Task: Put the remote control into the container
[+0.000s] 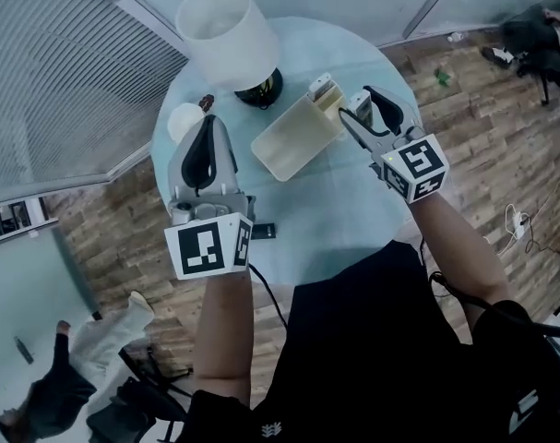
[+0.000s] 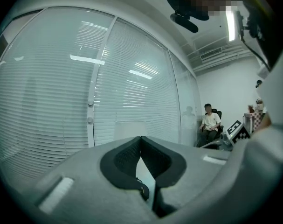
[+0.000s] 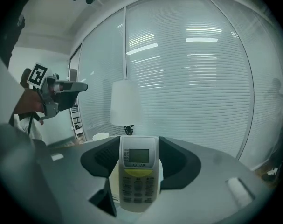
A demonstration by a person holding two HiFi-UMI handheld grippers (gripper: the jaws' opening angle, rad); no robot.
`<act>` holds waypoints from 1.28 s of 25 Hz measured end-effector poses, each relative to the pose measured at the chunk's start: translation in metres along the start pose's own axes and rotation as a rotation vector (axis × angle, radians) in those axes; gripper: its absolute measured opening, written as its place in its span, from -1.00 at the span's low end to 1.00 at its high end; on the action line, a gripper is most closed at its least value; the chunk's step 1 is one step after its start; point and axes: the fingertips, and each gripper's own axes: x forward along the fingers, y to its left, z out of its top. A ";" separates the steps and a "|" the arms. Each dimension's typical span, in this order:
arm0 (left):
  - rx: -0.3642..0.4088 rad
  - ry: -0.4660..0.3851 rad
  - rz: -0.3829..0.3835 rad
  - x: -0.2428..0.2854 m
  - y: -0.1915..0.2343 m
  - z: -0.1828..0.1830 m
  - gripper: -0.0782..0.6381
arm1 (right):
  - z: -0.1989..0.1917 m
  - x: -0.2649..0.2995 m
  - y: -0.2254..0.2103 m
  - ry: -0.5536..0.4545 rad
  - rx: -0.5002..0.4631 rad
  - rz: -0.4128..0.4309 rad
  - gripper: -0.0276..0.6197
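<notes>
Holding the remote control (image 1: pixel 322 90) by the container's (image 1: pixel 278 153) far end, right tongs (image 1: pixel 351 109) clamped on it
Left tongs (image 2: pixel 141 140) are pinched together, empty. Release here and it probably clips the rim, tumbling onto the worktop (image 1: pixel 353 212).

A white plastic remote control (image 3: pixel 139 176) with a grey screen, clamped lengthwise in the right tongs (image 3: pixel 137 146), hovers by the far end of the open cream plastic container (image 1: pixel 293 141).

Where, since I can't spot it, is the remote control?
The remote control sits in the right claw, head view's upper right, beside the container's far end.
</notes>
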 end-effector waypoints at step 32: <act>0.061 0.098 0.065 0.019 0.026 -0.054 -0.78 | -0.006 0.067 0.000 -0.273 -0.099 0.013 -0.11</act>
